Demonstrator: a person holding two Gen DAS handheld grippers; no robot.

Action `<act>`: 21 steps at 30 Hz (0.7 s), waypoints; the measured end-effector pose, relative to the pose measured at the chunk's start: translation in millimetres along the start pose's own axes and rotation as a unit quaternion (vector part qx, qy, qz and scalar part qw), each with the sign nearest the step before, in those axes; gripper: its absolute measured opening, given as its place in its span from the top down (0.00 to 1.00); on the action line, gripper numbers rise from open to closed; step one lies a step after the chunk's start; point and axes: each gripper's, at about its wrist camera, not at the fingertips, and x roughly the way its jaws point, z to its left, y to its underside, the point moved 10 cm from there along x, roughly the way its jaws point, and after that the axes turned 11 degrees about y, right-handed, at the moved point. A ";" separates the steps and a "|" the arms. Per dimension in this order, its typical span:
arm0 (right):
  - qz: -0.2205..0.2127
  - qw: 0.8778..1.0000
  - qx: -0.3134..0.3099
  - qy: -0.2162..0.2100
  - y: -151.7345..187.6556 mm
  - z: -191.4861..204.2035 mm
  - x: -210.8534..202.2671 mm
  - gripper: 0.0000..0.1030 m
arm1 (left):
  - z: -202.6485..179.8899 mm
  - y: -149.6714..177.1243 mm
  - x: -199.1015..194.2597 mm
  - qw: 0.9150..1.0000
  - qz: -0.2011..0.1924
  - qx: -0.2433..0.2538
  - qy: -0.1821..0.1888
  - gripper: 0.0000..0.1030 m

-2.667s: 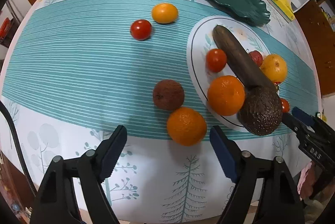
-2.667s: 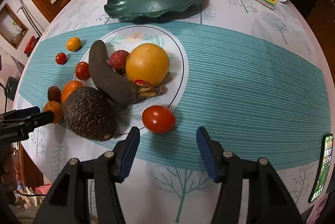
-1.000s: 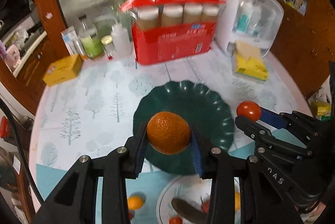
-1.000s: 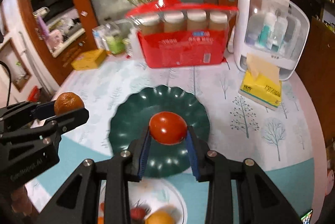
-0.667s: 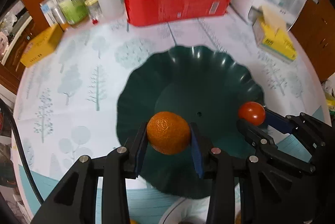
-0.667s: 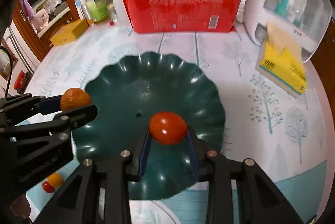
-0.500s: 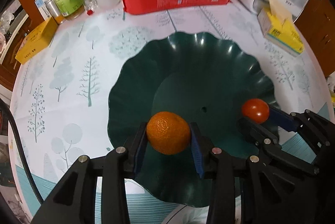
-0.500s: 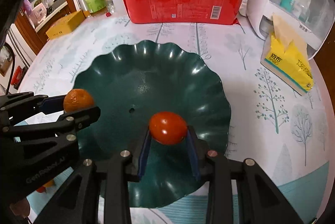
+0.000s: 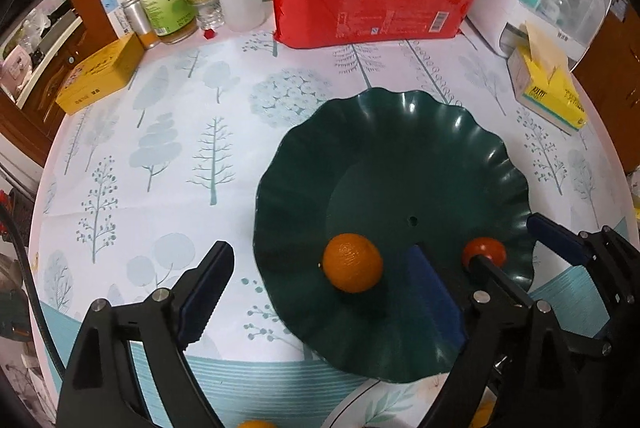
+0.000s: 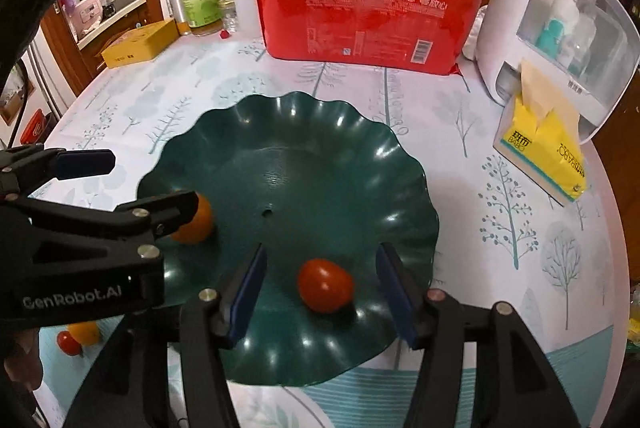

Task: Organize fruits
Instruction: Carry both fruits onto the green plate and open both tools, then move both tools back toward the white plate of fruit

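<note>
The table point(image 9: 168, 156) wears a tree-print cloth. On it lie a green scalloped plate point(image 9: 400, 132), a red cup pack point(image 9: 372, 8), a yellow box point(image 9: 100, 74), bottles point(image 9: 166, 0) and a tissue pack point(image 9: 548, 96).

Orange point(image 9: 352, 263): I see it round, dimpled, resting free on the dark green scalloped plate point(image 9: 400, 132), left of centre.
Tomato point(image 10: 325, 285): small, red, glossy, lying on that plate's near part, apart from the orange.

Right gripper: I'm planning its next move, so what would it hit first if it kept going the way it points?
Most likely the tomato, which lies free between the open right gripper pads, its jaws having just opened. Past it is the green plate. Depth is hard to judge in this fisheye view.
</note>
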 end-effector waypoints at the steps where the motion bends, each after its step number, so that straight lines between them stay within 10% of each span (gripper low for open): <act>1: 0.001 1.000 0.002 -0.004 0.2 0.5 -2.9 0.44 | 0.0 0.3 -3.7 1.000 -0.003 -0.001 0.000 0.14; 21: -0.038 0.999 0.030 -0.022 -4.4 -14.6 -97.4 0.44 | -12.3 26.7 -125.5 0.996 -0.086 0.003 -0.017 0.12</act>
